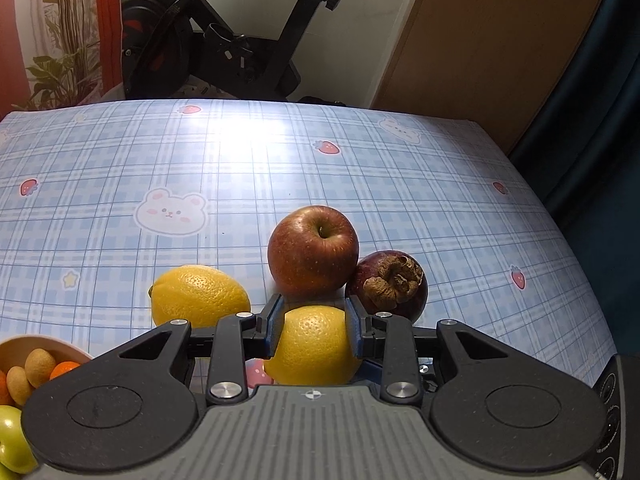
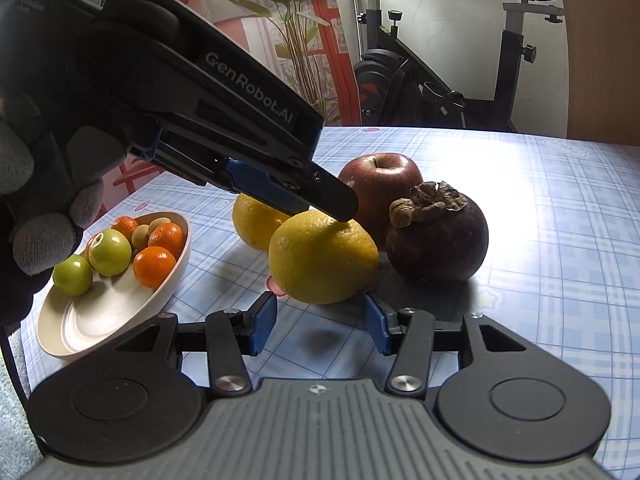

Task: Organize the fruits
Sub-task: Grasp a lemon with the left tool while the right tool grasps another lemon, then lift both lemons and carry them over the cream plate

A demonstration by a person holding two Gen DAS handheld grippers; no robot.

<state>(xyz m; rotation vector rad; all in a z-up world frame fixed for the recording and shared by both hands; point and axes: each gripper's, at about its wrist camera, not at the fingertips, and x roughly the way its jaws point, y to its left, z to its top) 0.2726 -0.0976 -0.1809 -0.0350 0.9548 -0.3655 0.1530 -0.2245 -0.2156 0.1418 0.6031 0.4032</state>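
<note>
My left gripper [image 1: 314,320] is shut on a yellow lemon [image 1: 314,346], its blue pads pressed on both sides; in the right wrist view it reaches down from the upper left onto that lemon [image 2: 320,258]. A second lemon [image 1: 200,296] lies left of it [image 2: 256,220]. A red apple [image 1: 314,250] and a dark mangosteen [image 1: 386,290] stand just behind; they also show in the right wrist view, apple [image 2: 380,184], mangosteen [image 2: 438,236]. My right gripper [image 2: 320,320] is open and empty, just in front of the held lemon.
A beige oval bowl [image 2: 104,320] with small oranges, green fruits and longans sits at the left; its rim shows in the left wrist view [image 1: 44,344]. A blue plaid tablecloth [image 1: 360,184] covers the table. An exercise bike [image 1: 224,40] stands beyond the far edge.
</note>
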